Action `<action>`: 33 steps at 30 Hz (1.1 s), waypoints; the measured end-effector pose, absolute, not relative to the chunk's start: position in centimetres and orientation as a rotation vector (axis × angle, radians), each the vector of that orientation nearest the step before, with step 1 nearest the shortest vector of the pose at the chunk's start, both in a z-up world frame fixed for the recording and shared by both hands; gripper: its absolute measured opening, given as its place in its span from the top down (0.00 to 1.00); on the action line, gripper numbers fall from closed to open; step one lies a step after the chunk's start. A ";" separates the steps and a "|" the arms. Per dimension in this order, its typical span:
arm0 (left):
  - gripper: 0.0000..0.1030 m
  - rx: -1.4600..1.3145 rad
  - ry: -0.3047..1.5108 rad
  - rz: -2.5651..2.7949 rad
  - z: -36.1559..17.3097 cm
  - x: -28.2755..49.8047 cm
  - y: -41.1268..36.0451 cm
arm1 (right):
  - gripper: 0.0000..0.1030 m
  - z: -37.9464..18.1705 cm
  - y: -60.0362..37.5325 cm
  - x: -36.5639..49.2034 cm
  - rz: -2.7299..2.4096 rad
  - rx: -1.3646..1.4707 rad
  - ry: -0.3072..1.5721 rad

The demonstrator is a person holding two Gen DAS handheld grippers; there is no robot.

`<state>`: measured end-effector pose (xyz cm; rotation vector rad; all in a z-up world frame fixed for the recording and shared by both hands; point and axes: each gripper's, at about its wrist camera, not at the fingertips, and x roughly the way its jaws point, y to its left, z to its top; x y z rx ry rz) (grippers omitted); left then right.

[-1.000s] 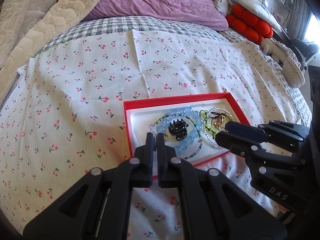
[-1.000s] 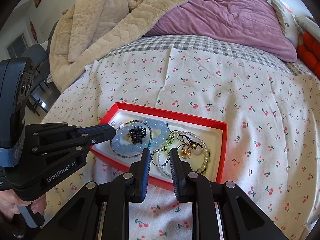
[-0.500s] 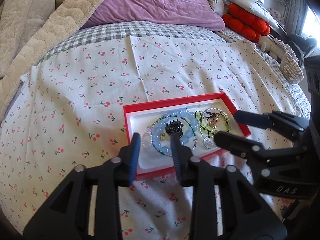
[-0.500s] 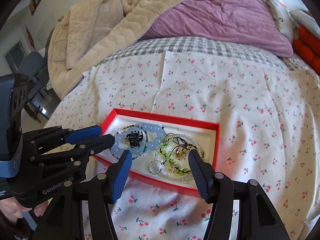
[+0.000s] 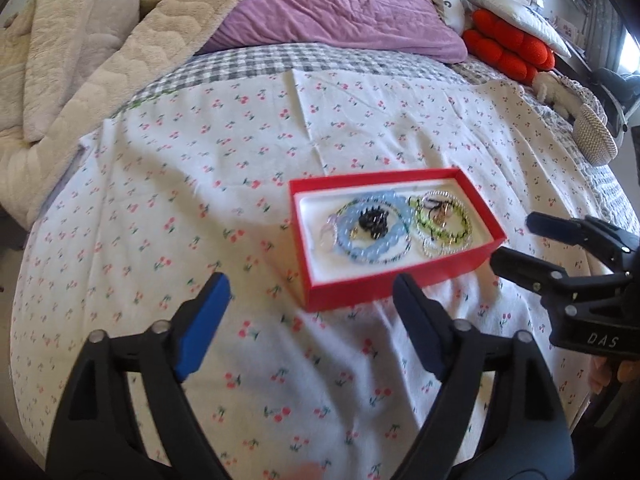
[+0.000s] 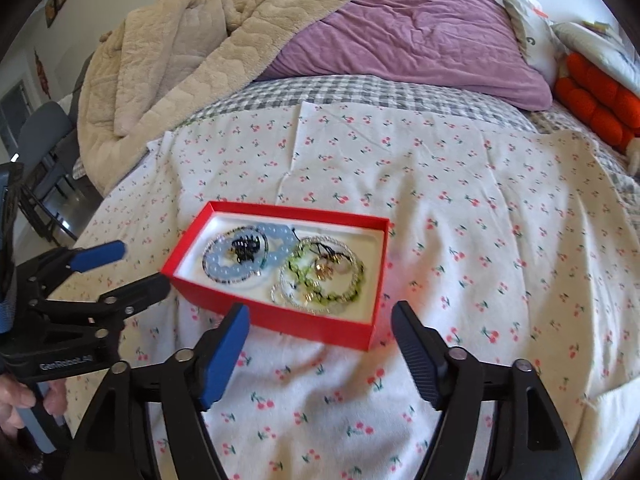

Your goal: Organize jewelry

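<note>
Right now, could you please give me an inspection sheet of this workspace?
Surface: cherry-print cloth spread over a bed.
Job's things: red box on the cloth, holding a blue bead bracelet, a green bead bracelet and a black hair clip.
Clutter: nothing seen on the cloth besides the box.
Grippers: left gripper and right gripper both opening, nothing between the jaws.
Cables: nothing seen.
Surroundings: beige blanket, purple duvet, orange cushion.

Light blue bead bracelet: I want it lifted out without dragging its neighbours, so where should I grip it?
Grip the light blue bead bracelet at its near-left arc, from above: it lies flat in the red box, and the black hair claw sits inside its ring.
</note>
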<state>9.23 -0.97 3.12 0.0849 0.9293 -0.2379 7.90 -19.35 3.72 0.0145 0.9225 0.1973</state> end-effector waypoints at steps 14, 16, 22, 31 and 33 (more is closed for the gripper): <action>0.01 0.062 0.980 -0.103 3.8 5.4 0.4 | 0.00 5.2 -18.7 4.5 0.087 -0.073 0.974; 0.00 0.055 0.998 -0.099 3.8 4.8 0.4 | 0.00 5.2 -18.7 4.0 0.083 -0.070 0.987; 0.00 0.065 0.992 -0.079 4.0 2.9 0.1 | 0.00 5.0 -18.5 2.4 0.072 -0.068 1.002; 0.00 0.044 0.996 -0.063 2.6 1.9 -0.1 | 0.00 3.2 -18.8 1.5 0.044 -0.097 1.019; 0.00 0.007 1.005 -0.060 2.2 1.9 0.2 | 0.00 2.6 -18.9 1.4 0.037 -0.101 1.030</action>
